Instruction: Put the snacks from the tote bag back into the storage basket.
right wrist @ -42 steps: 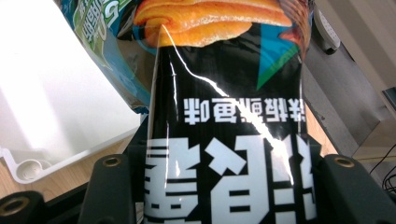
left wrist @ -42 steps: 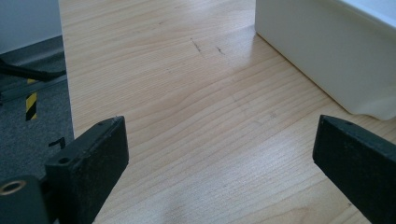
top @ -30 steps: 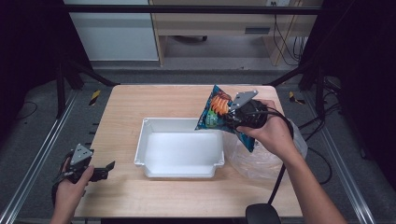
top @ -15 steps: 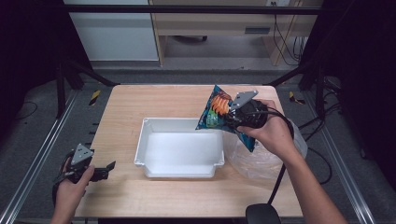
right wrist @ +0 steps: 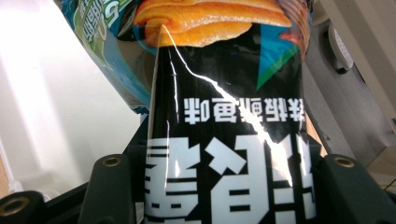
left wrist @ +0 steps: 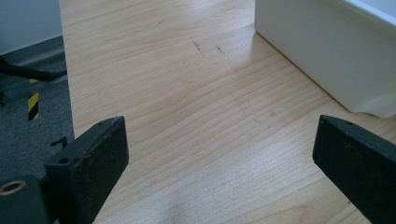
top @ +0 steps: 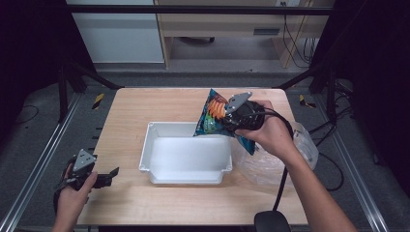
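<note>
The right gripper [top: 231, 119] is clamped on a glossy foil snack bag printed in black, blue and orange [top: 212, 116], its two black jaws pressing the bag's sides, as the right gripper view shows with the bag [right wrist: 224, 140] filling the space between them. In the high view the bag hangs in the air, tilted, over the far right corner of the white rectangular plastic tub [top: 154, 166] that sits in the middle of the light wooden table [top: 130, 111]. The tub looks bare inside, so the lift out of the crumpled clear plastic bag [top: 300, 150] at the table's right edge seems done, while the lowering and release into the tub are left. Judging from this, the job is about midway: the bag is carried but not yet set down.

The left gripper [top: 99, 179] rests near the table's near left corner, well apart from the tub. Its jaws stand wide apart with nothing between them but bare wood, the tub's white wall [left wrist: 327, 56] off to one side in the left gripper view.
</note>
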The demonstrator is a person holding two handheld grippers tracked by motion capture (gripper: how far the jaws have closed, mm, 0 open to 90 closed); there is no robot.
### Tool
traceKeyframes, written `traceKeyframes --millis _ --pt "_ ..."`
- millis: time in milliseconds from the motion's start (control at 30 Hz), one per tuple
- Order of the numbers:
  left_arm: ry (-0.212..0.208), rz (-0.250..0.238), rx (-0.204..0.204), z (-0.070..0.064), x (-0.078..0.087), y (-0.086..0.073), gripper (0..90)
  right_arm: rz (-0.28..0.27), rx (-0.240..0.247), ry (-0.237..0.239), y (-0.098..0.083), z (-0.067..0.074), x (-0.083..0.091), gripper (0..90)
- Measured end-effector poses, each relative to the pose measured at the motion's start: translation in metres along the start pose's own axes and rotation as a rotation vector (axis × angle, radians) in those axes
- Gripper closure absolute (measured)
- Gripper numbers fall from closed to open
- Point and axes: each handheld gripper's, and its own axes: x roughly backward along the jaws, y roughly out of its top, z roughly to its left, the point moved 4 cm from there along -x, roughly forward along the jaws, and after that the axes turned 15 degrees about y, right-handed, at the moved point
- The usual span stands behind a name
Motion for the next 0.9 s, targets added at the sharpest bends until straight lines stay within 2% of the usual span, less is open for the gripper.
traceKeyframes --millis 133,333,900 --pt "0.003 0.000 0.005 0.000 0.000 0.000 3.1 0.003 0.010 0.012 0.006 0.002 -0.004 43.8" --pt "0.002 -0.001 -0.007 -0.002 0.001 0.001 3.1 0.012 0.036 0.022 0.012 0.008 -0.012 43.8" --pt "0.008 0.003 -0.010 -0.003 0.002 0.000 3.1 -0.007 0.080 0.078 0.027 0.027 -0.043 43.8"
